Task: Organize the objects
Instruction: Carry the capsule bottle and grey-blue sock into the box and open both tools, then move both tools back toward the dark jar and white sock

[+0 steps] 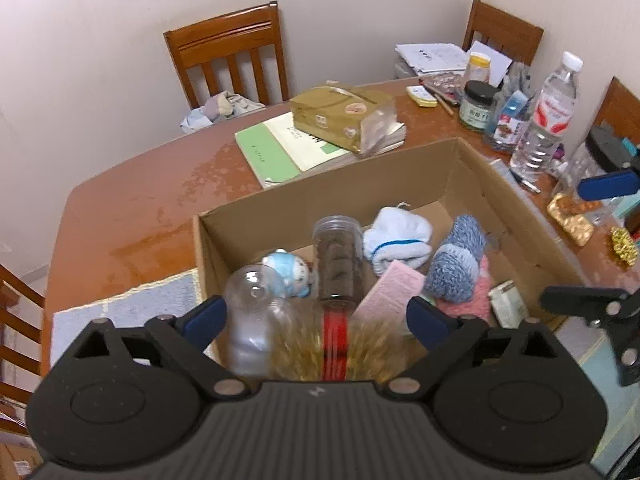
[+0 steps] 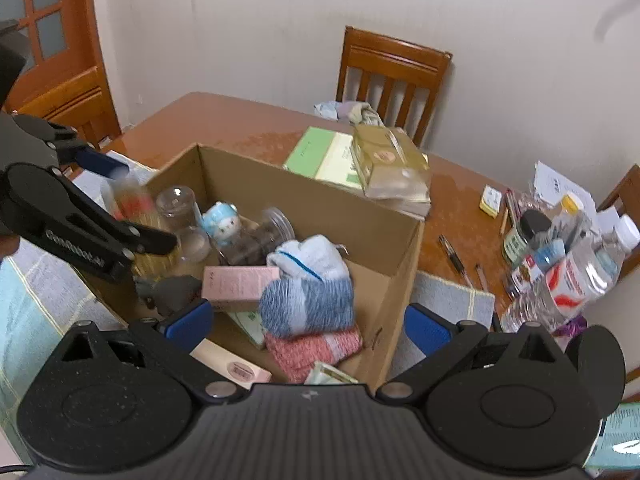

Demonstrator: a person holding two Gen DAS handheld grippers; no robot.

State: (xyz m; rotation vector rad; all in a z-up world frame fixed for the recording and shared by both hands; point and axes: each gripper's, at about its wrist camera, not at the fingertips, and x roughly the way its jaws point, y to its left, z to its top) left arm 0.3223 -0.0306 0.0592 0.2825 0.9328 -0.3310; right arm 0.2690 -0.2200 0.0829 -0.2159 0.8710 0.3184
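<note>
Left wrist view: my left tool (image 1: 316, 320) hangs over the near wall of the open brown cardboard box (image 1: 452, 160), its blue pads spread wide. Between them sits a blurred tan furry thing with a red band (image 1: 335, 340); neither pad seems to press on it, so I judge it loose rather than gripped. Just ahead of the pads lie a clear plastic bottle (image 1: 256, 312) on its side, a transparent cylindrical jar of dark contents (image 1: 338, 264), a small blue-and-white plush figure (image 1: 290, 270), white rolled socks (image 1: 396, 240) and a blue-grey knitted roll (image 1: 456, 264), all gathered in the box, presumably so loose items share one container.

My right tool (image 2: 308, 326) is also wide and empty, above the box's right end, over a pink knitted bundle (image 2: 316, 350). Beyond the right wall, the brown wooden surface (image 2: 452, 216) is crowded with a labelled water bottle (image 2: 580, 276) and jars; the far left of the surface is open.
</note>
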